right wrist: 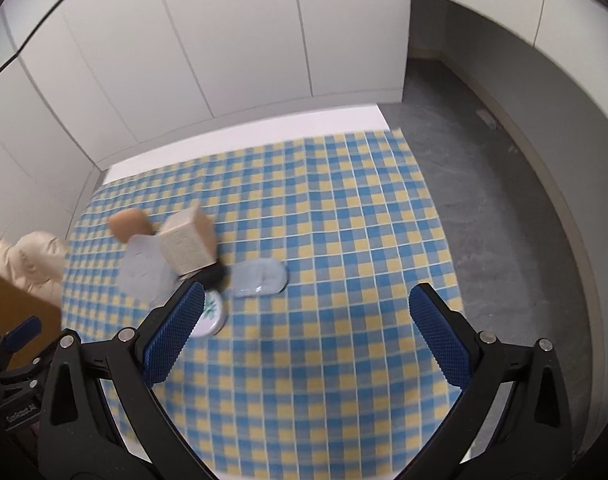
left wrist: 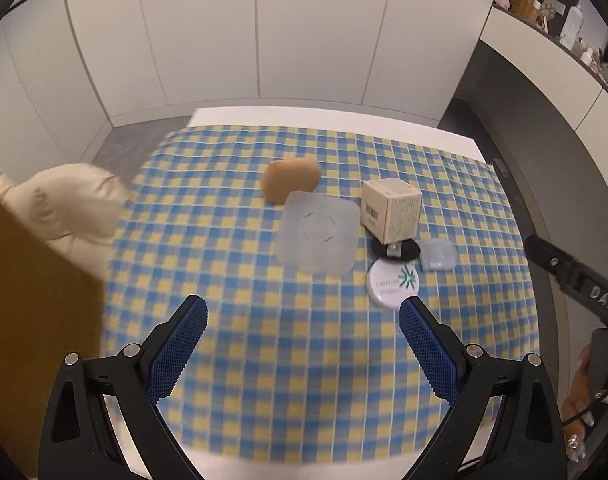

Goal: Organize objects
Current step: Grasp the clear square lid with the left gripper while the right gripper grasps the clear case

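A cluster of small objects lies on the blue-and-yellow checked cloth (left wrist: 232,248). It holds a tan rounded sponge (left wrist: 291,180), a translucent square lid (left wrist: 317,234), a beige cardboard box (left wrist: 391,208) leaning on a black item (left wrist: 399,251), a small clear case (left wrist: 437,255) and a white round tin (left wrist: 392,282). My left gripper (left wrist: 303,314) hovers open in front of them, holding nothing. In the right wrist view the box (right wrist: 188,244), sponge (right wrist: 128,224), clear case (right wrist: 260,278) and tin (right wrist: 212,314) sit ahead-left of my open right gripper (right wrist: 307,300).
A brown cardboard box (left wrist: 36,332) and a cream padded garment (left wrist: 70,208) stand at the table's left. White cabinet doors (left wrist: 260,28) rise behind the table. Grey floor (right wrist: 483,184) lies to the right. A person's hand (left wrist: 583,408) shows at the lower right.
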`<state>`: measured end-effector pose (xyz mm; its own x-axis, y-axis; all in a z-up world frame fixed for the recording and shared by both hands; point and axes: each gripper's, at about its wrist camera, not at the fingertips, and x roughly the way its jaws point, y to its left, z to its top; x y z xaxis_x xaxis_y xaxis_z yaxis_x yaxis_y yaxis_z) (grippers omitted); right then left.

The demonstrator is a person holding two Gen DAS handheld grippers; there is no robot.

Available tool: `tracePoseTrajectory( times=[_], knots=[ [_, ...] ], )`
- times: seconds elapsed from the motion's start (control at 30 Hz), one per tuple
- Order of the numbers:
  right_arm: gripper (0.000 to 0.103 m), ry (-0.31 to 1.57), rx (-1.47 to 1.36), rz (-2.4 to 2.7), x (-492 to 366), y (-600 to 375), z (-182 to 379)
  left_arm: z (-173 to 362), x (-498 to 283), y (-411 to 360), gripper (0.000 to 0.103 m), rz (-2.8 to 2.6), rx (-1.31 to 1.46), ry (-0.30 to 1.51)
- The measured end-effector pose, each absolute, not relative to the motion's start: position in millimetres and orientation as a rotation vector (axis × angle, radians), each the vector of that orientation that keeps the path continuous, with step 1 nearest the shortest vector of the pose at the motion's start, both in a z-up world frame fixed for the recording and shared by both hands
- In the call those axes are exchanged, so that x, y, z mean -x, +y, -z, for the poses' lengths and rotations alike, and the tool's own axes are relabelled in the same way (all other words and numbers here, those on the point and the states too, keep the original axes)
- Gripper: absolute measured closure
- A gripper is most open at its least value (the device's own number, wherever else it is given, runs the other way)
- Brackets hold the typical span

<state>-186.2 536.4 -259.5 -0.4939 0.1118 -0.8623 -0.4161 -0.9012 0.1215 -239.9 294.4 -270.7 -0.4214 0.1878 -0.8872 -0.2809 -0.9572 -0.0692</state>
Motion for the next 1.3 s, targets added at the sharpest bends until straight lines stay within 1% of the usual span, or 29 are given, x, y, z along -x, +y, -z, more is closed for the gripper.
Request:
tracePoseTrajectory(
  times=[0.2, 0.4, 0.47, 0.53, 0.57, 0.63, 0.67, 0.7, 0.73, 0.77, 0.83, 0.87, 1.0, 1.13, 1.3],
  knots=[
    [0.000, 0.533, 1.454, -2.441, 213.4, 539.9, 316.3, 309.7, 273.1, 315.3, 0.006, -2.423, 1.503, 0.122],
    [0.000, 0.435, 1.541, -2.438, 237.0, 514.7, 366.6, 356.0, 302.4, 323.1, 0.006, -2.406, 1.574, 0.135],
    [0.000, 0.366, 1.519, -2.441, 237.2, 507.2, 372.0, 364.6, 306.1, 323.3, 0.006, -2.402, 1.585, 0.132],
    [0.000, 0.342, 1.522, -2.440, 238.9, 503.4, 376.9, 370.0, 307.7, 325.4, 0.006, -2.377, 1.595, 0.138],
    [0.001, 0.324, 1.503, -2.440, 238.8, 501.5, 379.5, 372.8, 308.3, 327.7, 0.006, -2.372, 1.601, 0.156],
    [0.008, 0.270, 1.485, -2.431, 240.0, 497.6, 383.7, 374.9, 310.1, 331.2, 0.006, -2.368, 1.597, 0.182],
    [0.016, 0.227, 1.469, -2.439, 243.0, 492.4, 387.3, 377.1, 312.3, 333.7, 0.006, -2.362, 1.593, 0.195],
    [0.027, 0.224, 1.456, -2.449, 244.6, 489.4, 388.8, 379.2, 315.2, 335.7, 0.006, -2.358, 1.593, 0.201],
    [0.032, 0.222, 1.442, -2.451, 244.7, 488.7, 389.5, 382.8, 318.4, 337.3, 0.006, -2.357, 1.598, 0.209],
    [0.042, 0.224, 1.429, -2.448, 245.3, 487.3, 391.2, 387.1, 322.2, 338.8, 0.006, -2.361, 1.607, 0.221],
    [0.042, 0.227, 1.421, -2.450, 245.4, 486.5, 396.1, 391.6, 327.6, 340.9, 0.010, -2.382, 1.604, 0.237],
    [0.042, 0.223, 1.417, -2.454, 245.1, 485.9, 398.2, 389.9, 327.9, 341.5, 0.020, -2.399, 1.574, 0.237],
    [0.043, 0.217, 1.416, -2.458, 244.8, 485.5, 402.5, 386.1, 329.0, 340.1, 0.021, -2.416, 1.524, 0.230],
    [0.043, 0.219, 1.416, -2.459, 245.4, 487.3, 403.9, 385.7, 324.0, 338.5, 0.021, -2.427, 1.522, 0.269],
    [0.043, 0.219, 1.419, -2.458, 244.7, 488.0, 402.9, 387.4, 309.8, 334.5, 0.021, -2.425, 1.525, 0.267]
  ],
)
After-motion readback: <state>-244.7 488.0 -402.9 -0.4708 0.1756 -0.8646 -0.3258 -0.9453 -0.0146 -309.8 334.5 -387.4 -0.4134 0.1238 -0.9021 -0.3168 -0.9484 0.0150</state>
